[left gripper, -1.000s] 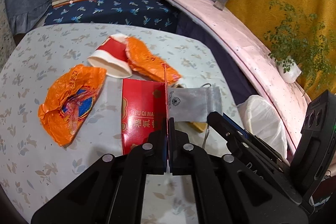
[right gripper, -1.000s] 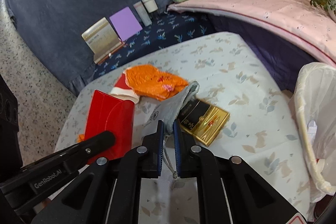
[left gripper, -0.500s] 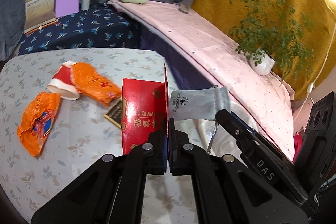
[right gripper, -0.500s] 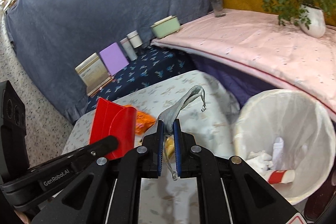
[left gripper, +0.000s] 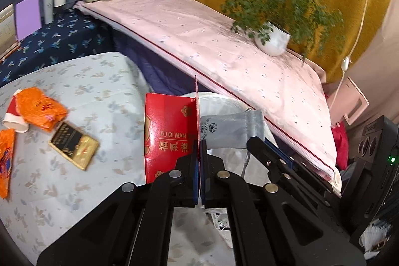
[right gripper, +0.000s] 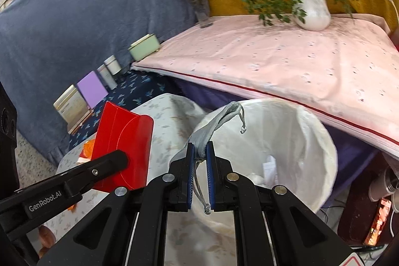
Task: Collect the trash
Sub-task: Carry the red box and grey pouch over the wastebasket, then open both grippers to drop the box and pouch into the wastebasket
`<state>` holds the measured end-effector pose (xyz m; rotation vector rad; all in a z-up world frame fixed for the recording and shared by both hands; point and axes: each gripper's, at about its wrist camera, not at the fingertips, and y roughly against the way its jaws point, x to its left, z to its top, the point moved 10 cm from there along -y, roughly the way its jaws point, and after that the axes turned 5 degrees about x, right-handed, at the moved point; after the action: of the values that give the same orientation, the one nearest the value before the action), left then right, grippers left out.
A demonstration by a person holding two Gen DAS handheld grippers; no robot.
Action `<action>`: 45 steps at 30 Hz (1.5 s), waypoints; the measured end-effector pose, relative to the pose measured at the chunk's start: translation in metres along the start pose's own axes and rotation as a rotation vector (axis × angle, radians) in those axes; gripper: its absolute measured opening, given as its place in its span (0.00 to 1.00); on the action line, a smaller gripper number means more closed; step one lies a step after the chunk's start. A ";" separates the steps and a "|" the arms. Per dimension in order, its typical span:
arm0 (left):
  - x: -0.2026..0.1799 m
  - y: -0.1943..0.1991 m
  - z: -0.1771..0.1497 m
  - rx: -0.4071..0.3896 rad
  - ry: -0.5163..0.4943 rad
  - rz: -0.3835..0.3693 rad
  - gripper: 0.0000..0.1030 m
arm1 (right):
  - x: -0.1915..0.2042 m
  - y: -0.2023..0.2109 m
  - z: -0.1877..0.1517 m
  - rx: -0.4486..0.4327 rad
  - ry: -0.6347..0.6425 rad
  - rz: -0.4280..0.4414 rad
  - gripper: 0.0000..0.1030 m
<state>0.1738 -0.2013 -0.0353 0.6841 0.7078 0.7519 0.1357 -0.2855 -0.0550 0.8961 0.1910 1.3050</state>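
My left gripper [left gripper: 198, 143] is shut on a red cardboard box [left gripper: 169, 131] marked FU QI MAN, held in the air at the table's right edge. The box also shows in the right wrist view [right gripper: 123, 148]. My right gripper [right gripper: 200, 148] is shut on a grey drawstring pouch [right gripper: 214, 124], held over the near rim of a white-lined trash bin [right gripper: 294, 141]. The pouch shows in the left wrist view [left gripper: 232, 131]. The bin holds some white paper scraps [right gripper: 269, 166].
On the floral table [left gripper: 82, 81] lie an orange wrapper [left gripper: 40, 109], a red-and-white paper cup [left gripper: 12, 116], a black-and-gold packet [left gripper: 73, 145] and another orange wrapper [left gripper: 6, 163]. A pink-covered bench [right gripper: 286, 59] with a potted plant [right gripper: 311, 11] runs behind the bin.
Both grippers have swung right, away from the table's middle toward the bin, each carrying its item. The bin now sits right under the pouch.
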 end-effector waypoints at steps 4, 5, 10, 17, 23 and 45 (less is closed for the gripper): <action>-0.024 -0.015 0.000 0.017 -0.032 -0.024 0.00 | -0.028 0.004 0.002 -0.012 -0.040 -0.025 0.09; -0.028 -0.019 0.000 0.022 -0.038 -0.029 0.00 | -0.034 0.005 0.002 -0.013 -0.048 -0.030 0.09; -0.047 -0.036 -0.001 0.044 -0.067 -0.046 0.00 | -0.062 0.009 0.000 -0.020 -0.088 -0.050 0.09; -0.057 -0.048 -0.003 0.059 -0.084 -0.063 0.00 | -0.079 0.008 -0.001 -0.017 -0.113 -0.060 0.09; -0.052 -0.052 -0.002 0.061 -0.081 -0.064 0.00 | -0.078 0.005 -0.003 -0.011 -0.114 -0.060 0.09; -0.021 -0.046 0.006 0.030 -0.004 -0.031 0.34 | -0.069 0.003 0.000 -0.005 -0.093 -0.056 0.09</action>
<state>0.1834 -0.2448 -0.0598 0.6999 0.7255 0.7122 0.1131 -0.3470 -0.0776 0.9388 0.1392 1.2090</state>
